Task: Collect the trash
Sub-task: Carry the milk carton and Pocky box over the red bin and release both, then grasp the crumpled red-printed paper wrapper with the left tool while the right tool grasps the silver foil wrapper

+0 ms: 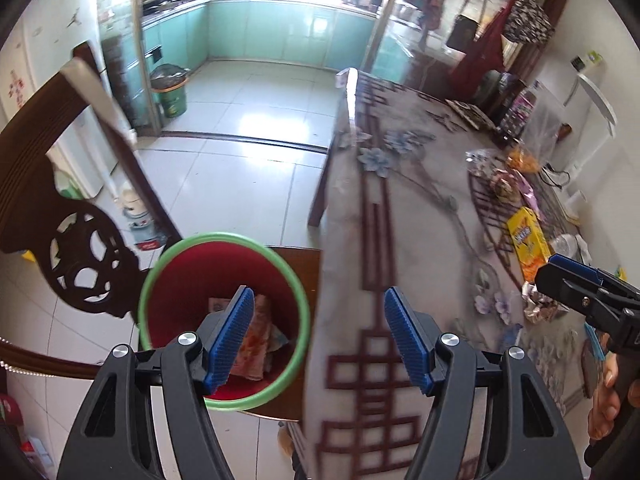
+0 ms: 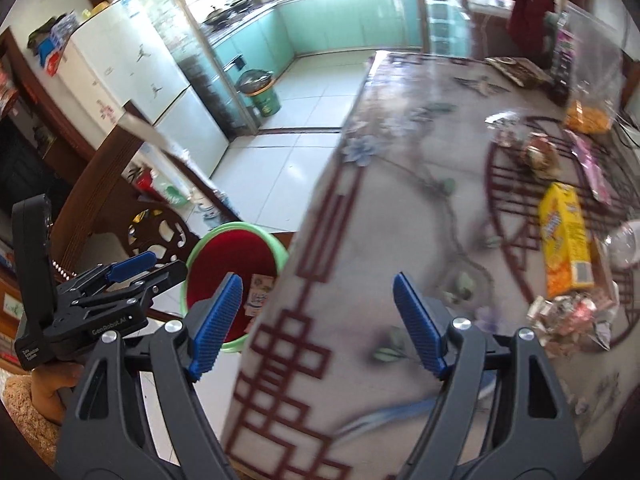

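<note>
A red bin with a green rim [image 1: 224, 320] stands on a wooden chair beside the table; it holds crumpled wrappers [image 1: 260, 344]. It also shows in the right wrist view [image 2: 232, 264]. My left gripper [image 1: 320, 340] is open and empty, straddling the bin's right rim and the table edge. My right gripper [image 2: 318, 324] is open and empty above the table's near left edge. On the table lie a yellow box [image 2: 564, 240], a crumpled foil wrapper [image 2: 572, 316], a pink wrapper [image 2: 592, 168] and a clear plastic cup [image 2: 624, 240].
The table [image 2: 400, 220] has a flowered cloth. A carved dark chair back [image 1: 80, 264] stands left of the bin. A green kitchen bin [image 1: 170, 88] and a white fridge [image 2: 132, 72] stand farther back. A clear bag of orange snacks [image 2: 588, 116] sits at the table's far right.
</note>
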Demonstrator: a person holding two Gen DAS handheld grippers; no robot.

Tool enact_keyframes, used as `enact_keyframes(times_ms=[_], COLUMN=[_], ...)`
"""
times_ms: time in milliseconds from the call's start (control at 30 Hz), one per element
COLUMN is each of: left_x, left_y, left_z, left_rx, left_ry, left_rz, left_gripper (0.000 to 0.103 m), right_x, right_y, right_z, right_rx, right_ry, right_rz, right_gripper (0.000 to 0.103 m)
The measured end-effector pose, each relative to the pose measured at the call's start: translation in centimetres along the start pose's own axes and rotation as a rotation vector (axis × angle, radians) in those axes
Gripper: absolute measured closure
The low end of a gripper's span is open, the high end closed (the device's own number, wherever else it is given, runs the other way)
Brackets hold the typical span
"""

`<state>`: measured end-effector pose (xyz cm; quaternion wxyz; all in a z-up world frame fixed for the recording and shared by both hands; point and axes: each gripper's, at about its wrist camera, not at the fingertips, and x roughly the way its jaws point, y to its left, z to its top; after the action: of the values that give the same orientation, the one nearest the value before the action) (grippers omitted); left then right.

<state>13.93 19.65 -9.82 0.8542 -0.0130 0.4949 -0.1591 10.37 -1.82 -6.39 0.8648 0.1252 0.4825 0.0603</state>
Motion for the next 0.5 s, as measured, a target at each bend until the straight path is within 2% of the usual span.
enact_keyframes(times_ms=[167, 367, 500], left_x=[0.8, 2.3, 3.7], left_y=[-6.3, -13.3, -18.1], left_z=[-0.2, -1.0, -2.0], left_rx=[0.049, 0.073, 0.110], left_ry=[0.014, 0.032, 0.055], left_rz=[-0.022, -0.046, -0.094], left_gripper=[0.039, 0.039, 0.037], right_x=[-2.0, -4.0, -5.2], right_y=[-7.0, -12.7, -17.0], right_z=[-0.7, -1.2, -1.6], right_rx=[0.093, 0.110, 0.127], right_ry=[-0.003, -0.008, -0.004], right_rz=[-0.022, -0.034, -0.044], right_gripper=[0.027, 0.026, 0.026])
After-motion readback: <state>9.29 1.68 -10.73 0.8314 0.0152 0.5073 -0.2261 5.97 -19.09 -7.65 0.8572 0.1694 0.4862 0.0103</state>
